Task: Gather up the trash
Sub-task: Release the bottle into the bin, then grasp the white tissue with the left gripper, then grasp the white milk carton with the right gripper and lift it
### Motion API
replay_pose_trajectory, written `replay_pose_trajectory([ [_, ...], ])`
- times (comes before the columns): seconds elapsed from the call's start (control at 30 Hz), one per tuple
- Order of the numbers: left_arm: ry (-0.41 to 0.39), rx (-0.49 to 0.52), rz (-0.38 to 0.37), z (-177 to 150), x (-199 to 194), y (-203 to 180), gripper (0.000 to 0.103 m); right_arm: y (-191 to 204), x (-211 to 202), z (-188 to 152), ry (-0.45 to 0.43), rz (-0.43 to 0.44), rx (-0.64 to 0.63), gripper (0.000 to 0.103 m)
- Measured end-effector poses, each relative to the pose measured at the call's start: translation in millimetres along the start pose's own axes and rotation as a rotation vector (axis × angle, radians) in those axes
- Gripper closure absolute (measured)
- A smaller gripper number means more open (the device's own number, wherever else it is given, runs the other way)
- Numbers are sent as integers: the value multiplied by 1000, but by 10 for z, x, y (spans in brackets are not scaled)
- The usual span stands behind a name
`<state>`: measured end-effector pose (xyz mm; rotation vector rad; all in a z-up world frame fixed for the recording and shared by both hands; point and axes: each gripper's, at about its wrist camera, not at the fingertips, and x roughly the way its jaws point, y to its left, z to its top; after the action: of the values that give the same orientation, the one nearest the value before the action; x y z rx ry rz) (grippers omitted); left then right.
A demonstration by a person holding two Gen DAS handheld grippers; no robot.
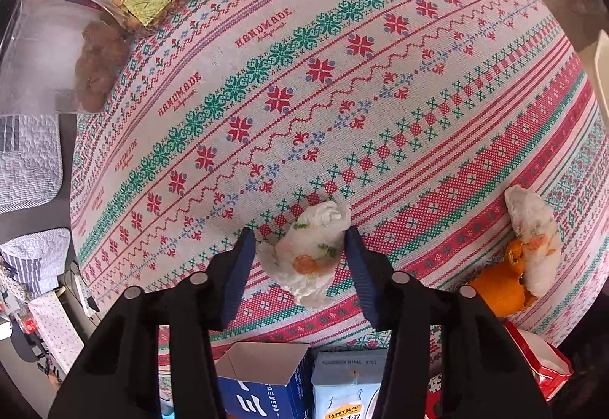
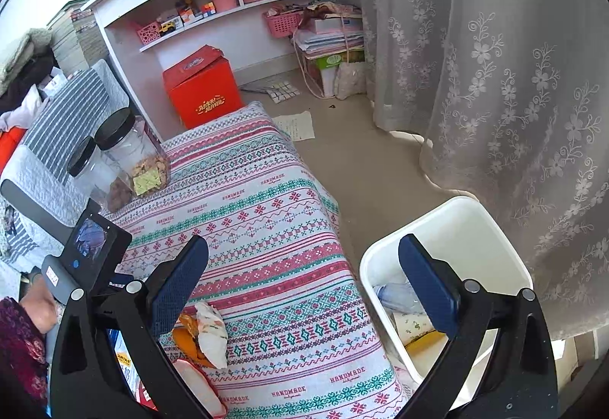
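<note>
A crumpled white tissue with orange and green stains lies on the patterned tablecloth. My left gripper is open, with one finger on each side of the tissue, close to it. A second crumpled tissue rests on orange peel to the right; this tissue also shows in the right wrist view. My right gripper is open and empty, held above the table's edge and a white trash bin that holds some trash.
Two clear jars with black lids and snacks stand at the table's far left. A blue carton, a white pack and a red packet lie at the near edge. A curtain hangs behind the bin.
</note>
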<state>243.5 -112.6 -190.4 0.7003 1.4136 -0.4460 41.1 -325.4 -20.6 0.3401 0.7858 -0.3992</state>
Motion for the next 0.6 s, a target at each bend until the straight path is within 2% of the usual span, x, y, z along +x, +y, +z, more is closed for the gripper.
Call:
replay_pose_trajectory([
  [0.1, -36, -56, -44, -123, -39, 102, 68, 47, 0, -22, 7, 10, -17, 7],
  [0.2, -129, -146, -78, -348, -273, 254, 68, 86, 0, -39, 20, 37, -34, 7],
  [0.33, -279, -300, -105, -809, -818, 462, 68, 206, 66, -99, 86, 98, -86, 7],
  [0.47, -474, -488, -192, -1392, -1502, 495, 68, 401, 297, -278, 195, 161, -132, 7],
  [0.53, -581, -547, -288, -1686, -1758, 428, 68, 501, 511, -396, 292, 222, -120, 24],
  [0.57, -628, -567, -334, -1850, -1826, 405, 68, 551, 646, -468, 360, 255, -113, 36],
  [0.6, -682, -580, -372, -1996, -1889, 357, 68, 603, 780, -551, 432, 289, -102, 43],
])
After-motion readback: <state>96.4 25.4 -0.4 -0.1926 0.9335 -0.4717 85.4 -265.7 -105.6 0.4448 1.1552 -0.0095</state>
